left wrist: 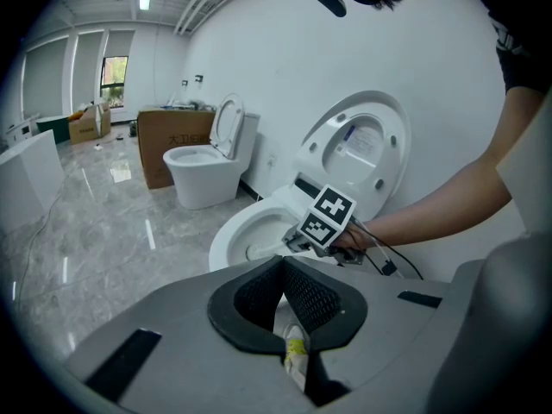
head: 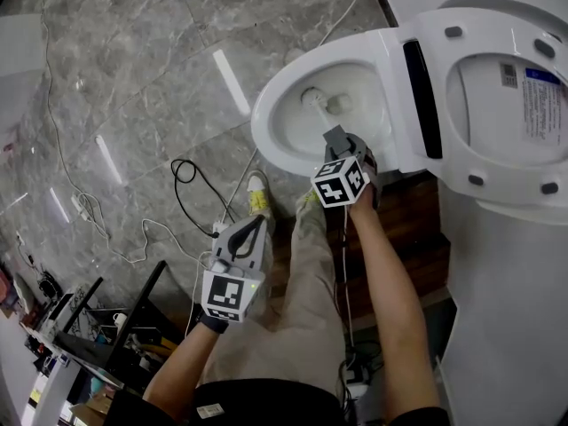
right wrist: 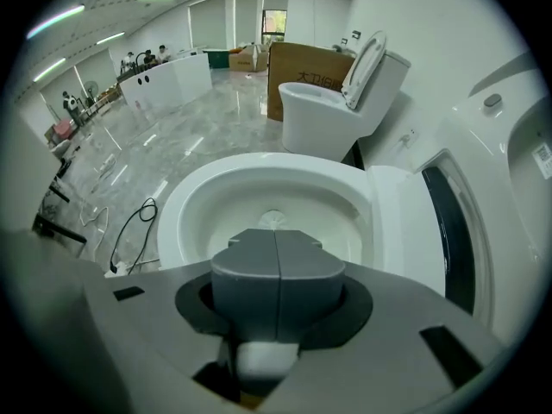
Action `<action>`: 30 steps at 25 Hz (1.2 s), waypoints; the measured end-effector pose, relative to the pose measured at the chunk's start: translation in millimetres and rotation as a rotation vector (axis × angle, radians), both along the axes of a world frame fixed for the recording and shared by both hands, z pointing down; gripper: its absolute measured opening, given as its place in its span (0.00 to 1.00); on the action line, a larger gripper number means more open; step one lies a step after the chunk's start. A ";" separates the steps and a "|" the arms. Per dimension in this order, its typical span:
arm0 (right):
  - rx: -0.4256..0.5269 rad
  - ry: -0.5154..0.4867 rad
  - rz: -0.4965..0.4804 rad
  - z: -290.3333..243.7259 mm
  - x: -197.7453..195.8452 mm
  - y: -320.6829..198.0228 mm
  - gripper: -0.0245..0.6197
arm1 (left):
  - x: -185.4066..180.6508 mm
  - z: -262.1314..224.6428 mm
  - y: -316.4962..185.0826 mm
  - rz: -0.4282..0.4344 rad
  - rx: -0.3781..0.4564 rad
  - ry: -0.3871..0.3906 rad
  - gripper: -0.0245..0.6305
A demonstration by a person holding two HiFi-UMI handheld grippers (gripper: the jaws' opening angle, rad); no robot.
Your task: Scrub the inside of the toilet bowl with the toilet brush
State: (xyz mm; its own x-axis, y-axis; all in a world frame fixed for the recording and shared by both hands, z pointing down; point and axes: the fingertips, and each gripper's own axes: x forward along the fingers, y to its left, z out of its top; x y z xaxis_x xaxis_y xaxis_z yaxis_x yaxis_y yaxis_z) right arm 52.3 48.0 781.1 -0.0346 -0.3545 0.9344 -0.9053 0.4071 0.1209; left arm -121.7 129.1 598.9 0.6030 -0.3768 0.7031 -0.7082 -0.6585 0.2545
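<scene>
head view looks steeply down, gripper views sideways; all share the toilet bowl [head: 275, 118]

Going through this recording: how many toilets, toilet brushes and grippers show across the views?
Toilets: 2, the near toilet and the far toilet
Toilet brushes: 1, the toilet brush in the near bowl
Grippers: 2, the left gripper and the right gripper
Total: 5

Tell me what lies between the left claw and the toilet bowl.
In the head view, the person's shoe, standing on the floor, lies between the left claw and the toilet bowl.
</scene>
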 end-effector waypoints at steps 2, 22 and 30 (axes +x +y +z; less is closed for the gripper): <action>0.014 0.033 -0.014 1.3 7.0 -3.6 0.28 | 0.1 -1.1 0.0 0.001 0.002 0.002 0.07; 0.045 0.245 0.126 -4.5 75.9 -11.4 0.28 | 3.6 -4.6 0.4 -0.001 0.006 0.015 0.07; -0.004 0.294 0.149 -13.5 88.1 9.5 0.28 | 3.2 -15.9 -5.5 0.014 0.026 0.045 0.07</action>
